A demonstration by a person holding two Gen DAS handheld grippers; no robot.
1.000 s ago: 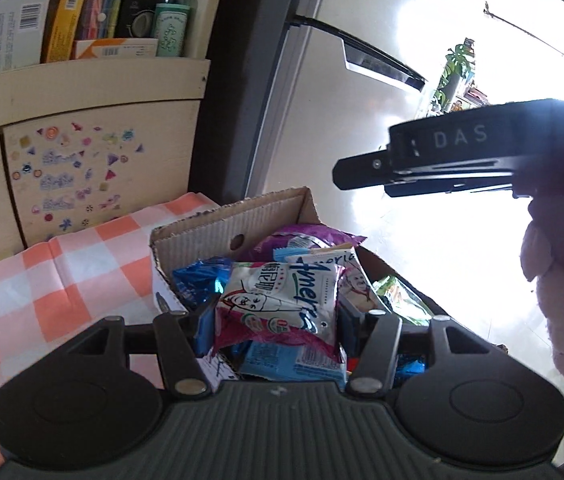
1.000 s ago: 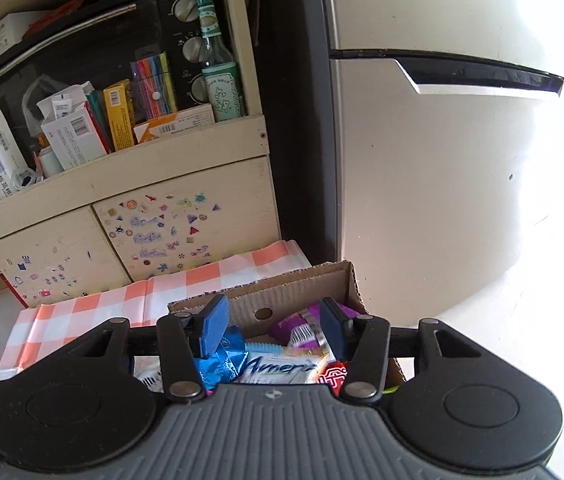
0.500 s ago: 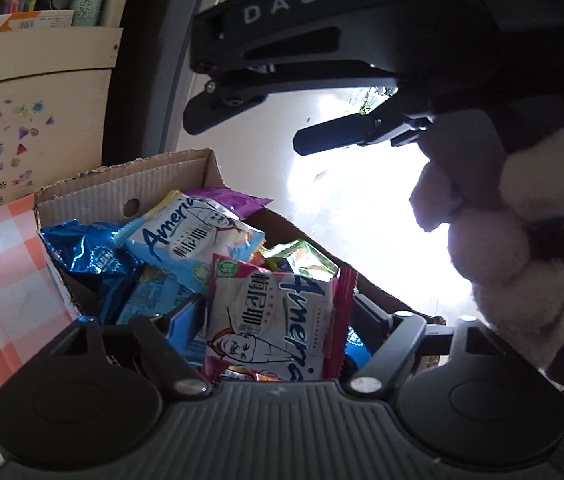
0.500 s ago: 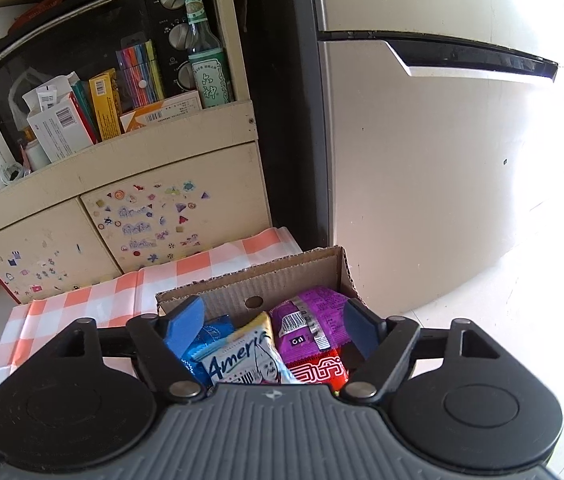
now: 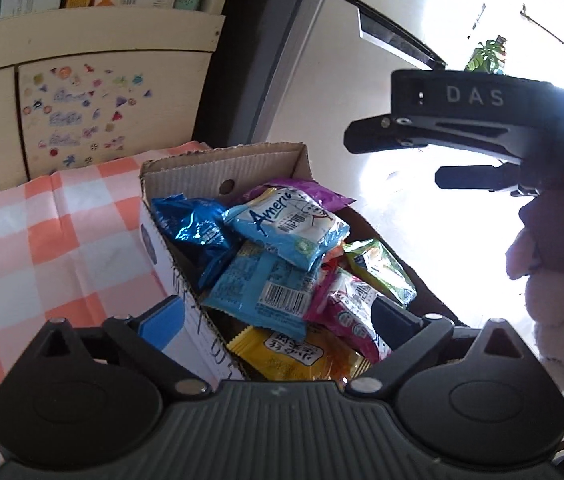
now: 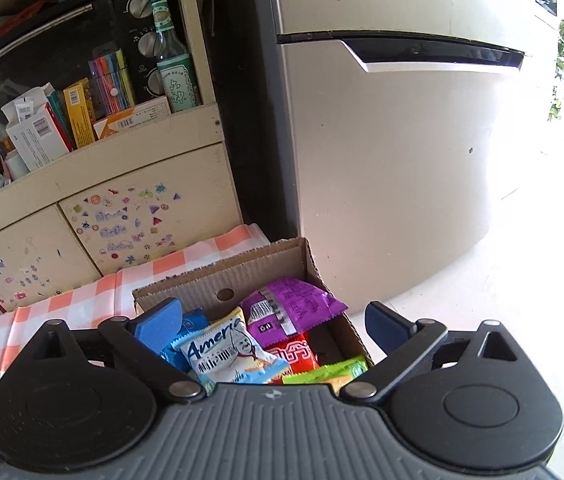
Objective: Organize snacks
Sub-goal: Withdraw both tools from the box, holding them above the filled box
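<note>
Only the left view shows the yellow packet (image 5: 297, 356); both grippers' fingers (image 5: 162, 322) (image 6: 158, 318) are opening, gripping nothing.

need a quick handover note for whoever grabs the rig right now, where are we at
Left gripper: jaws opening, nothing held, straddling the near left wall of the brown cardboard box.
Right gripper: jaws opening, nothing held, above the same box.
Things: light blue and white snack packet, shiny dark blue packet, purple packet, pink packet, green packet and yellow packet all lie piled in the box on the orange-checked cloth.
Done: these snacks are boxed.
Left: no loose snacks in view; check beyond the frames.
</note>
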